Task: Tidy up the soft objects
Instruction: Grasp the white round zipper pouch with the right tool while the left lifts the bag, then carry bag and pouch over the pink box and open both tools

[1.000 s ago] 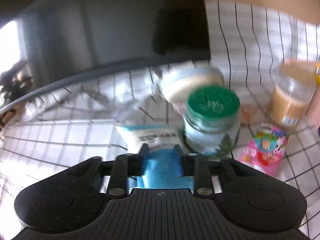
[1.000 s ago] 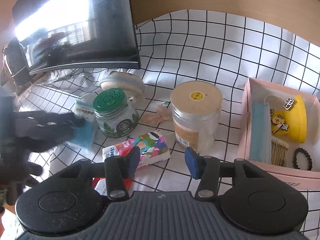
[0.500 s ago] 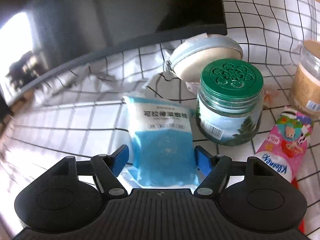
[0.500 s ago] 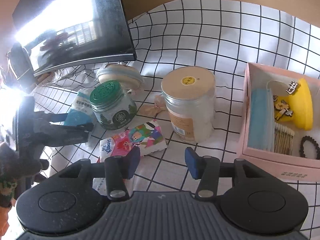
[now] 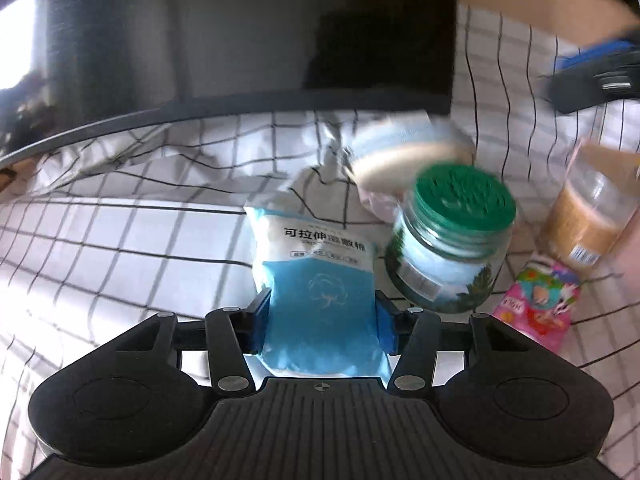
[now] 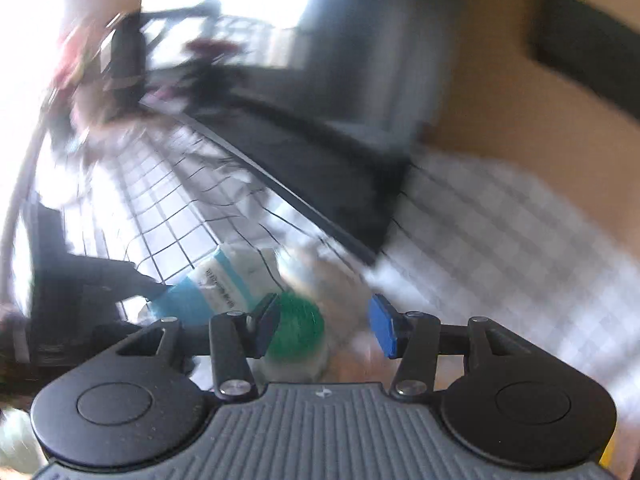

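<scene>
A blue and white cotton pad bag (image 5: 320, 280) sits between the fingers of my left gripper (image 5: 322, 322), which is shut on its lower blue half. The bag also shows in the blurred right wrist view (image 6: 212, 284), with the left gripper at its left end. My right gripper (image 6: 324, 326) is open and empty, above a green-lidded jar (image 6: 296, 332). In the left wrist view the jar (image 5: 452, 240) stands just right of the bag, with a round zip pouch (image 5: 404, 152) behind it.
A pink tissue pack (image 5: 536, 304) and a clear jar with a tan lid (image 5: 592, 216) stand to the right on the checked cloth (image 5: 120, 240). A dark monitor (image 5: 240, 40) stands at the back. The other gripper shows blurred at the upper right (image 5: 592, 76).
My left gripper has closed on the blue bag. My right gripper has swung fast to the left, over the green-lidded jar, and the pink box has left its view.
</scene>
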Motion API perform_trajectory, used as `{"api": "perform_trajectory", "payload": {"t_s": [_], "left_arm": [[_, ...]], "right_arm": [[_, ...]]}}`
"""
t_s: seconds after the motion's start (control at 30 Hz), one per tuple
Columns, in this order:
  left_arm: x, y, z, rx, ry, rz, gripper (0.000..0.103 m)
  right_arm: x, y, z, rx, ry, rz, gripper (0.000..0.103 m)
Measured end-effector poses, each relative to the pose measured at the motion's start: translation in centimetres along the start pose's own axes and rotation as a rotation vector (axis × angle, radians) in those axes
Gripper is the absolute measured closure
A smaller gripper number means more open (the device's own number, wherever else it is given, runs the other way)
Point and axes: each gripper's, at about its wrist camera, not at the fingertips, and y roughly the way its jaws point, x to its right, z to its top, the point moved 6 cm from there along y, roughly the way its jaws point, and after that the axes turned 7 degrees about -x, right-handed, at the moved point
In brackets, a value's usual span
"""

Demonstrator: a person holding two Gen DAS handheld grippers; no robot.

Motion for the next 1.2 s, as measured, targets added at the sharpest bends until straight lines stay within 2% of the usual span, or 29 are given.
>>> {"api": "perform_trajectory", "payload": {"t_s": [0.1, 0.2, 0.43, 0.5, 0.73, 1.07, 1.2], "left_arm": [[-1.6, -1.8, 0.2, 0.027, -0.041, -0.035, 0.047], [-3.2, -2.9, 0.1, 0.039, -0.065, -0.052, 0.047], [-5.5, -4.1, -0.2, 0.064, -0.114, -0.088, 0.047], [-5.9, -4.4, -0.4, 0.067, -0.122, -0.091, 0.047], [-7.0, -5.4, 1.1, 0.088, -0.132, -0.098, 0.047], [-4.6, -9.0, 6.3, 0.175, -0.060, -0.061, 0.047], [-2.6, -10.0, 8.2, 0.200, -0.037, -0.072, 0.047]], "right_arm": [[-2.6, 3.5, 2.9, -0.078, -0.205, -0.013, 0.055], [-4.2, 7.1, 4.3, -0.172, -0.299, -0.039, 0.055], [-5.1, 13.1, 4.6, -0.347, -0.398, -0.163, 0.056], [-4.7, 13.5, 4.3, -0.368, -0.404, -0.167, 0.060], [-2.3, 8.3, 5.4, -0.310, -0.351, -0.114, 0.064], [0.6, -2.4, 6.8, -0.111, -0.264, -0.153, 0.065], [2.9, -6.0, 6.4, -0.052, -0.214, -0.197, 0.065]]}}
